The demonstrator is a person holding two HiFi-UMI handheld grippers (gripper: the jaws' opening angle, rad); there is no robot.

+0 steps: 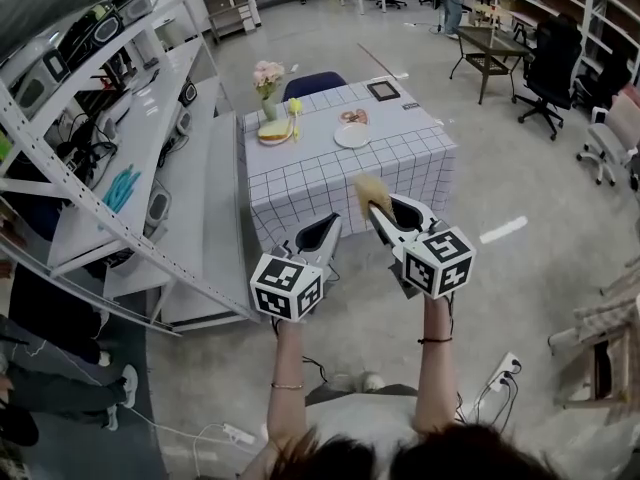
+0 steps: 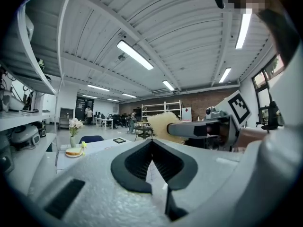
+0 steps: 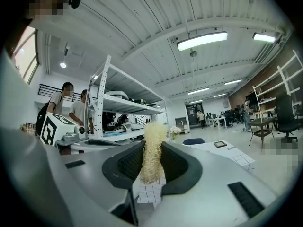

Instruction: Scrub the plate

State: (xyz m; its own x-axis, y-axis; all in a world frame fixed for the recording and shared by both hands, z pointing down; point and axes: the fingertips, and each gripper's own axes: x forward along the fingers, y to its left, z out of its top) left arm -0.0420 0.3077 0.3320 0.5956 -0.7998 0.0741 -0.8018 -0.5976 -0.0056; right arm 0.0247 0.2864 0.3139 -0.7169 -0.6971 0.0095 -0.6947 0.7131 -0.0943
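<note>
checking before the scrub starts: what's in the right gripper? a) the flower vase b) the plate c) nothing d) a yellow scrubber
d: in the right gripper view, the right gripper's jaws are closed on a yellow fibrous scrubber, while the plate lies on the table, away from it.

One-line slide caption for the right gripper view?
Right gripper held up, jaws shut on a pale fibrous scrubber, with the checked table ahead.
</note>
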